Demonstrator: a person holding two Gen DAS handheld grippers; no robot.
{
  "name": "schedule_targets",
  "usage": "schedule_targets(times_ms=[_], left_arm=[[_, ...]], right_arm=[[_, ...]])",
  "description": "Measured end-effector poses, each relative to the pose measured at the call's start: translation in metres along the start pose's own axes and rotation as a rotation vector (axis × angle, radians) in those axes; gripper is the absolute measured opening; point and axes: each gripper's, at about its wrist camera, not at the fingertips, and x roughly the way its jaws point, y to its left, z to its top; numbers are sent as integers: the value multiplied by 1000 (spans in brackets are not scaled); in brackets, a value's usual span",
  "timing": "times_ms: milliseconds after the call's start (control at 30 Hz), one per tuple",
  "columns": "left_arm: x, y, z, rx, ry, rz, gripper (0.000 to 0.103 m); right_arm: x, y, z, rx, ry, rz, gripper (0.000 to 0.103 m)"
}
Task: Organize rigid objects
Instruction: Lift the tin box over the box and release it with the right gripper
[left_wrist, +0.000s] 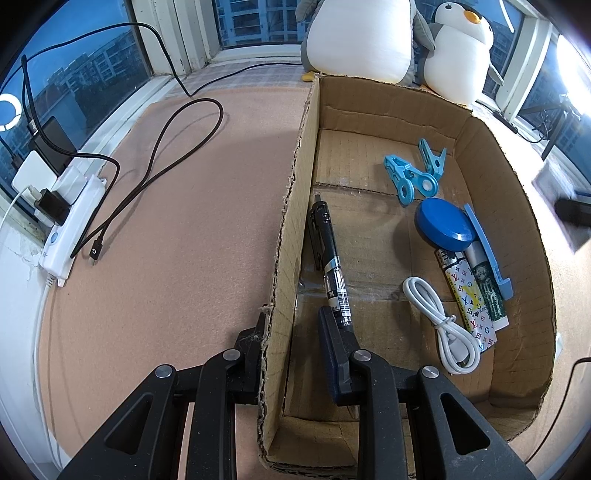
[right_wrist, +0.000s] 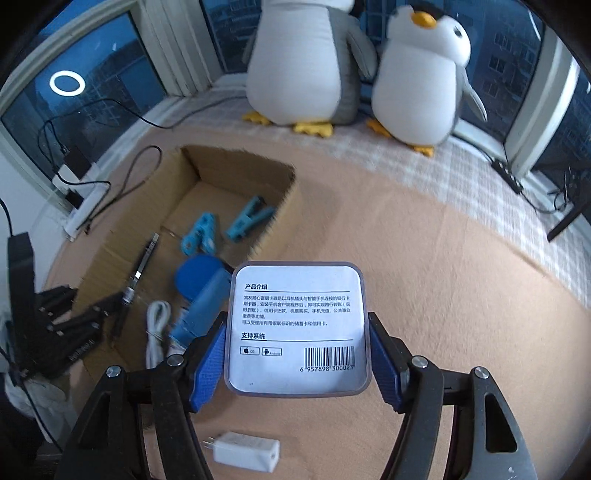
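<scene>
A shallow cardboard box holds a black pen, two blue clips, a blue round lid, a lighter, a blue-handled tool and a white cable. My left gripper straddles the box's left wall, one finger outside, one inside by the pen tip; it looks shut on the wall. My right gripper is shut on a clear square case with a printed label, held above the mat right of the box.
A white charger plug lies on the mat below the right gripper. A white power strip with plugs and black cables sits at the left. Two plush penguins stand by the window behind the box.
</scene>
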Motion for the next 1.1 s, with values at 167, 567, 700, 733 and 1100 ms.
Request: schedule_targets(times_ms=[167, 567, 700, 733, 1100], left_arm=[[0, 0, 1, 1, 1, 1, 25], [-1, -1, 1, -1, 0, 0, 25], [-1, -1, 1, -1, 0, 0, 25], [-1, -1, 1, 0, 0, 1, 25], [-1, -1, 1, -1, 0, 0, 25]], right_arm=[[0, 20, 23, -44, -23, 6, 66], [30, 54, 59, -88, -13, 17, 66], [40, 57, 66, -84, -2, 22, 66], [43, 57, 67, -80, 3, 24, 66], [65, 62, 73, -85, 35, 15, 66]])
